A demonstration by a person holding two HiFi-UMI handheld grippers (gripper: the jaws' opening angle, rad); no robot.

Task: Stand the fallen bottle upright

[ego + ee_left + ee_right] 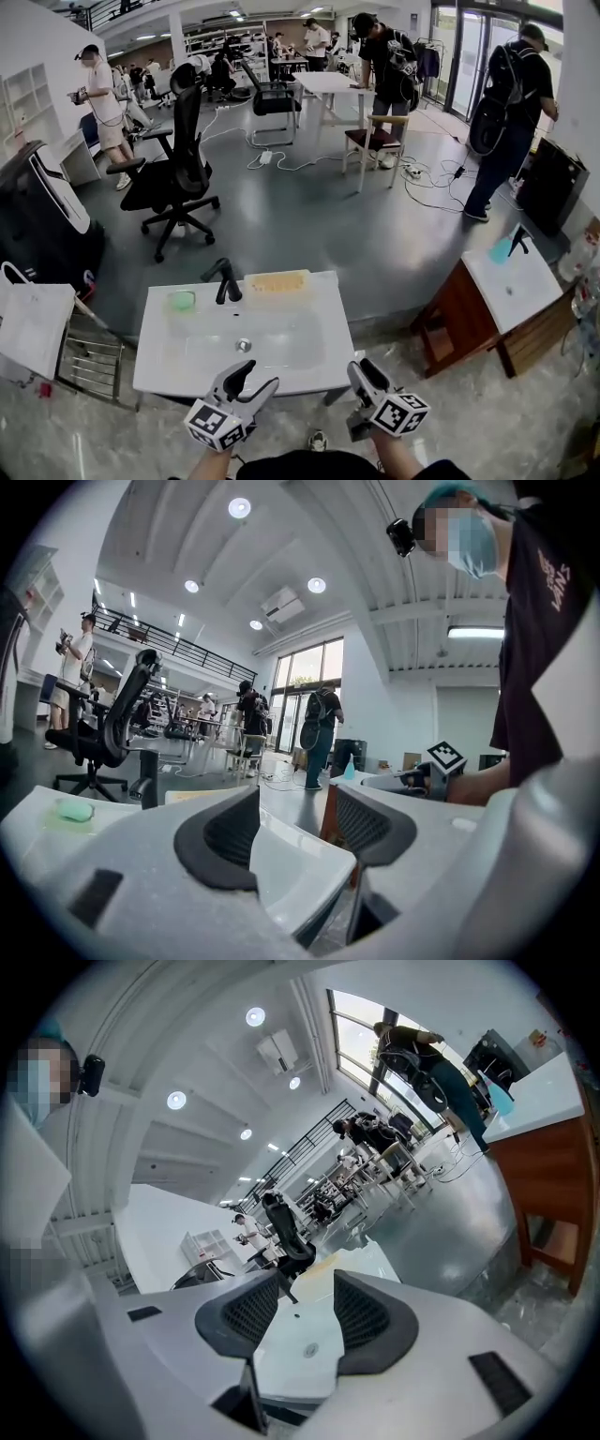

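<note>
Head view: we look steeply down on a white basin (178,361) right in front of us, and we hold both grippers low at its near edge.
Left gripper: the left gripper (255,377) hangs over the near rim, left of the middle. In the left gripper view its jaws stand apart. Nothing is between them, and we see only the basin's corner through the gap.
Right gripper: the right gripper (364,373) sits at the basin's near right corner. In the right gripper view its jaws stand apart as well. We see only the bowl and the drain (244,345) through the gap, and nothing is held.
Bottle: we see a teal bottle (501,249) on the white surface of a second washstand (525,291), off to our right. It is just beside that stand's own black tap and well apart from both grippers. It is too small for us to tell whether it lies or stands.
Basin surface: a black tap (225,279) rises from the back rim. A yellowish pad (277,281) lies just to its right, along the back edge. A pale green lump (182,300) rests to the tap's left, near the back left corner. The drain is in the middle of the bowl.
Room: beyond the basin we see grey floor and a black office chair (183,159). Several people (511,103) stand farther off among tables.
</note>
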